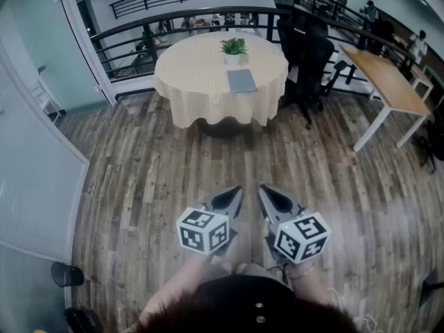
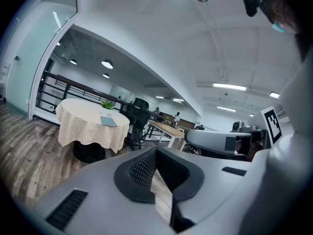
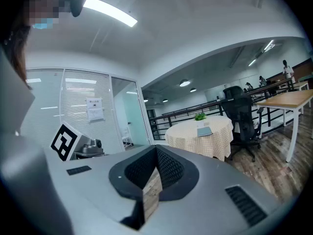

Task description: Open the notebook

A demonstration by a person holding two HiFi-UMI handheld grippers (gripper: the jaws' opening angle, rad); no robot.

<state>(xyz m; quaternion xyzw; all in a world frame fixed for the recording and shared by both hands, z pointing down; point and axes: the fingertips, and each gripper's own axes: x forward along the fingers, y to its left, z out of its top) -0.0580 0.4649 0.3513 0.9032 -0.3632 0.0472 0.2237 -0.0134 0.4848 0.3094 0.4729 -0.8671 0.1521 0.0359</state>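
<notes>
The slim grey-blue notebook (image 1: 241, 80) lies closed and flat on the round surface draped in a cream checked cloth (image 1: 201, 75). It sits toward the side of the top that faces me, and its edges are well inside the rim all round. Just behind it stands a small green potted plant (image 1: 234, 47), near but not touching as far as I can tell. I count one notebook, one plant and one draped surface. A black office chair (image 1: 309, 54) stands close to the surface's right side, the only one I can make out clearly. Farther right is one light wooden desk on white legs (image 1: 388, 82). A dark curved metal railing (image 1: 180, 16) closes off the space behind, and a frosted glass partition (image 1: 35, 172) runs along the left. A broad stretch of grey-brown plank floor (image 1: 173, 165) lies open between the surface and me, so the near side is free to approach. My two tools hang low by my body, well apart from the notebook. The left tool (image 1: 234, 194) has its jaws together with nothing in them, and the right tool (image 1: 267, 194) is likewise closed and empty.
</notes>
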